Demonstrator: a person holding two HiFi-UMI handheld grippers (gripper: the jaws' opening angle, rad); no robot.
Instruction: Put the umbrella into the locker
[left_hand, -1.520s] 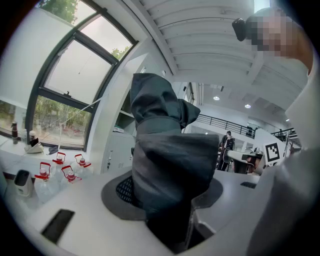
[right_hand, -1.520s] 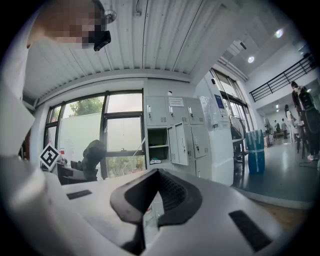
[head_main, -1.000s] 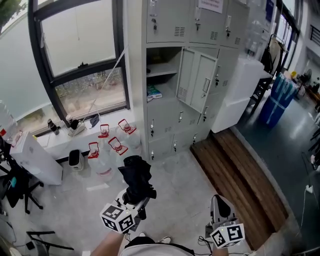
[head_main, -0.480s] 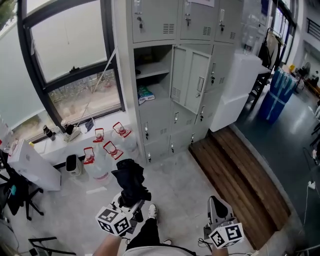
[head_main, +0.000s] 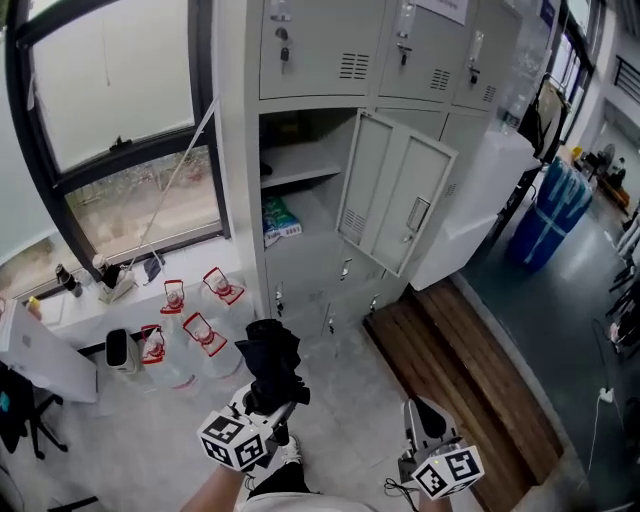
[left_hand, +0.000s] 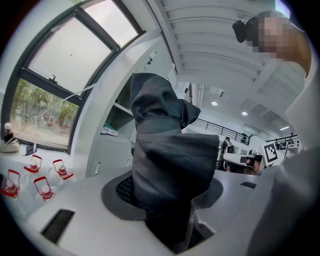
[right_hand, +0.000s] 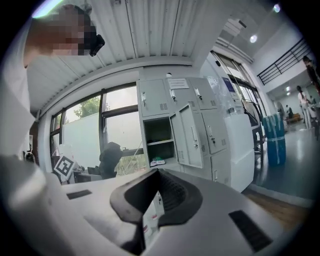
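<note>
Nearer the open locker now, the left gripper clenches the umbrella, nearly ready to insert; the right gripper has closed, empty jaws.

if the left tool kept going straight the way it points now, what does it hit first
Beyond the black umbrella it grips, the left tool aims at the locker bank. It would probably meet the open compartment or the closed doors just below; depth is unclear.

A small packet was left on the bottom of the open locker compartment, and a few red-capped water jugs were parked on the floor.
</note>
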